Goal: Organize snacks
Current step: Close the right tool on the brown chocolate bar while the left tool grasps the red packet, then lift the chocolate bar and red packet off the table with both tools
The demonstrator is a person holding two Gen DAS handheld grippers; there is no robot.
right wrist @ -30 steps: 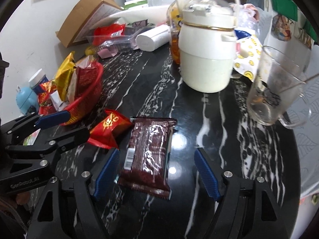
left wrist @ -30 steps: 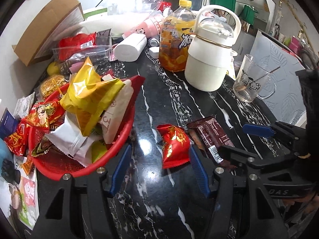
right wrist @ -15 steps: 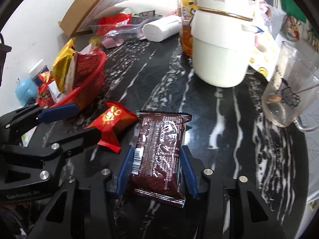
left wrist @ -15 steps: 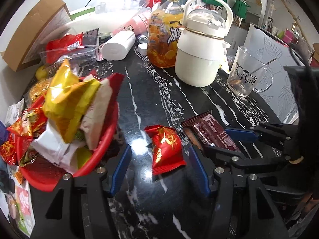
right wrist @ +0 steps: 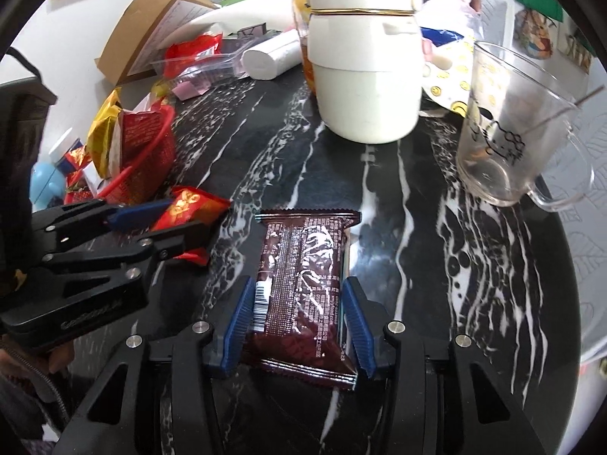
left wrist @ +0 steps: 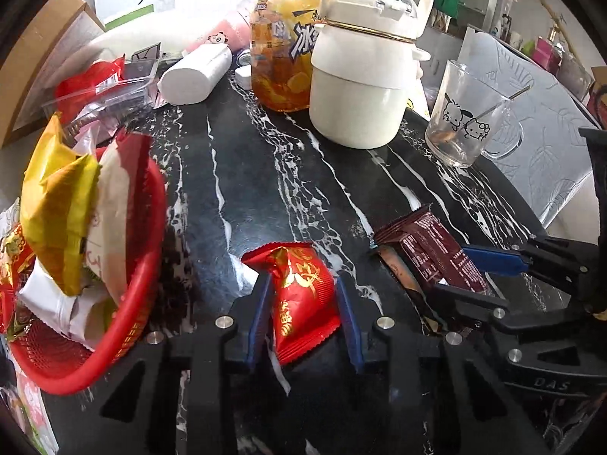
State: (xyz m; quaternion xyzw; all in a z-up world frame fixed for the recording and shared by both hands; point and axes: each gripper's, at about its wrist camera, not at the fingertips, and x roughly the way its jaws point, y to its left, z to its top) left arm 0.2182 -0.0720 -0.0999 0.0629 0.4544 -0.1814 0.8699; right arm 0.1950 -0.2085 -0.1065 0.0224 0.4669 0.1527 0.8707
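A red snack packet lies on the black marble table, and my left gripper is closing on it, blue pads against both its sides. Just to its right lies a brown snack packet, with my right gripper shut on its near half. Each gripper shows in the other's view: the right gripper on the brown packet, the left gripper on the red packet. A red basket heaped with snacks sits left of the red packet.
Behind the packets stand a white kettle, an orange drink bottle and a glass mug with a spoon. A white roll, a clear tray and a cardboard box crowd the far left. More snacks lie outside the basket's left side.
Both grippers moved forward and down onto their packets. The right jaws shut on the brown packet first; the left jaws then narrowed from wide open onto the red packet.
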